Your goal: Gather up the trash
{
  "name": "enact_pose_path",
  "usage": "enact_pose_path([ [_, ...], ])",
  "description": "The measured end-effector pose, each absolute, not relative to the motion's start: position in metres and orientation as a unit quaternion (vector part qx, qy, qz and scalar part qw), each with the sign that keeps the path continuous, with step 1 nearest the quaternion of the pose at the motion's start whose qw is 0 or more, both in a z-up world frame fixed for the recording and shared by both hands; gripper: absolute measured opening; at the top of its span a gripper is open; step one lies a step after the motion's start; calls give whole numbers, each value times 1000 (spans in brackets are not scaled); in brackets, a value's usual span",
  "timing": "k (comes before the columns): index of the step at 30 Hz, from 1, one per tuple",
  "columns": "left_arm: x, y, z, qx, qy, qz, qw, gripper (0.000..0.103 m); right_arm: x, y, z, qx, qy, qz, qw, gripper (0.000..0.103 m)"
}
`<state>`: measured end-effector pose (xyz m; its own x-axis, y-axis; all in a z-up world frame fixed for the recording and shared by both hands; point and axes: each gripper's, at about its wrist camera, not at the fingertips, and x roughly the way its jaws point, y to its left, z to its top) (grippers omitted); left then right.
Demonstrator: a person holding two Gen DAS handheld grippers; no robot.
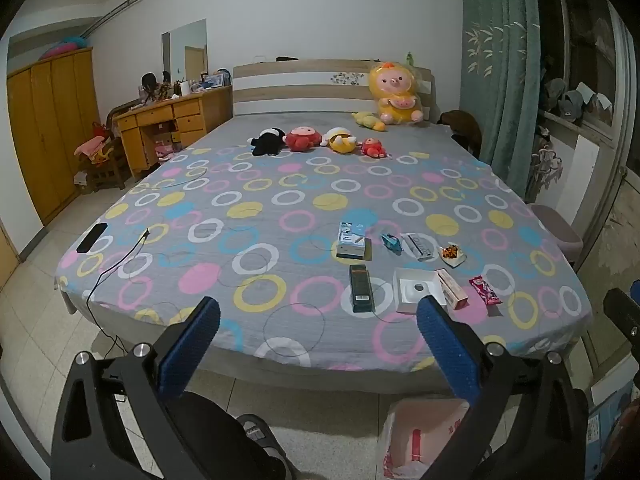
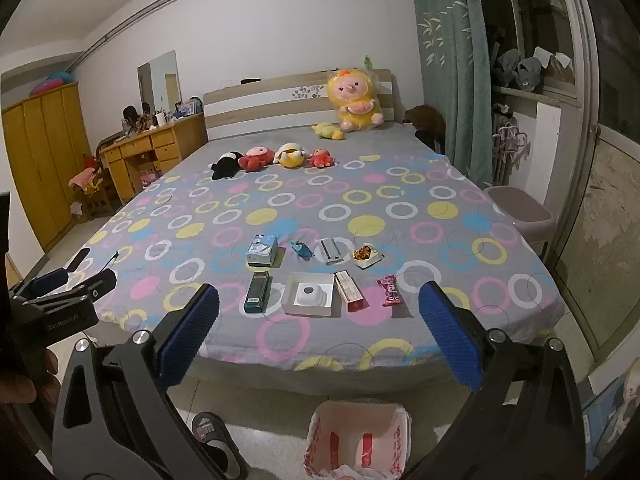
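Note:
Trash lies on the bed's near end: a dark green box point(image 2: 257, 293), an open white box point(image 2: 309, 295), a red-white box point(image 2: 349, 291), a pink wrapper point(image 2: 390, 290), a blue-white carton point(image 2: 263, 250), a blue wrapper point(image 2: 302, 249), a grey packet point(image 2: 332, 251) and a snack wrapper point(image 2: 365, 255). They also show in the left wrist view, such as the dark green box point(image 1: 361, 289). A bin with a white-red bag point(image 2: 358, 442) stands on the floor below; it also shows in the left wrist view point(image 1: 420, 438). My left gripper point(image 1: 318, 344) and right gripper point(image 2: 318, 340) are open, empty, short of the bed.
Several plush toys point(image 2: 276, 158) lie at mid-bed and a large yellow one point(image 2: 354, 102) sits by the headboard. A phone point(image 1: 92, 237) and cable point(image 1: 116, 264) lie at the bed's left edge. A slipper point(image 2: 212, 434) is on the floor. A desk point(image 1: 168, 120) stands at left.

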<state>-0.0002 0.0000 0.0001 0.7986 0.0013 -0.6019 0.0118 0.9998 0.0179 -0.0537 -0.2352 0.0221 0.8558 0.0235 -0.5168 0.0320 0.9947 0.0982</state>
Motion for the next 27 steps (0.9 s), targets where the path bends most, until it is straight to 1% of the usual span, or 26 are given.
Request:
enact_pose_path([
  [27, 0, 0, 0, 12, 320, -2, 947, 97, -56, -243, 14, 57, 270, -1, 961, 98],
])
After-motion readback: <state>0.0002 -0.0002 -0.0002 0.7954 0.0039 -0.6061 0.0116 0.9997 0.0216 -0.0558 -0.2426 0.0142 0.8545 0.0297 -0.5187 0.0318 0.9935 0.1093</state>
